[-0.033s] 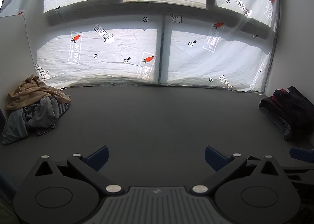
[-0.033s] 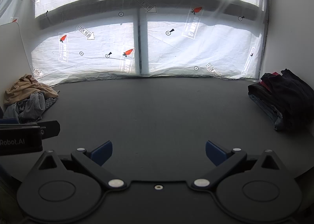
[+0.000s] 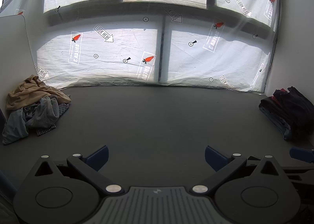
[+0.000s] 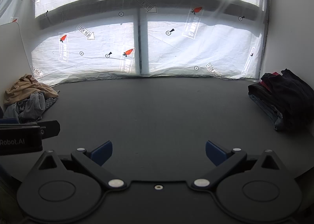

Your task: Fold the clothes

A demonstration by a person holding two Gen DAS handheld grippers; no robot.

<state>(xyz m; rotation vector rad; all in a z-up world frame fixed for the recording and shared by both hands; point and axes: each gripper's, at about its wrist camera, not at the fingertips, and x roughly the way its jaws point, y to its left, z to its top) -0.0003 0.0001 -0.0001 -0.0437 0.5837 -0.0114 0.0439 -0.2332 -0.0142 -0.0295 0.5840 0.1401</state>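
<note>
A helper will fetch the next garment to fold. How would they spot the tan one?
On the dark table, look at its far left corner, by the plastic-covered window. A crumpled pile lies there; the tan garment lies on top at the back, the only tan piece among greys.

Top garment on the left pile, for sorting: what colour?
Tan garment, clearest in the left wrist view.

Both views are lit from behind by daylight passing through the plastic-sheeted window [image 3: 157,47], whose panes are blown out to near white. The dark table surface [image 3: 157,121] is left dim and flat, with only soft shadows seen under the crumpled clothes pile [image 3: 33,104]. Detail in the dark folded stack [image 4: 284,98] is largely lost to underexposure. Strong fisheye curvature is seen at the edges, with black vignetting in the corners. Focus is held acceptably throughout.
</note>
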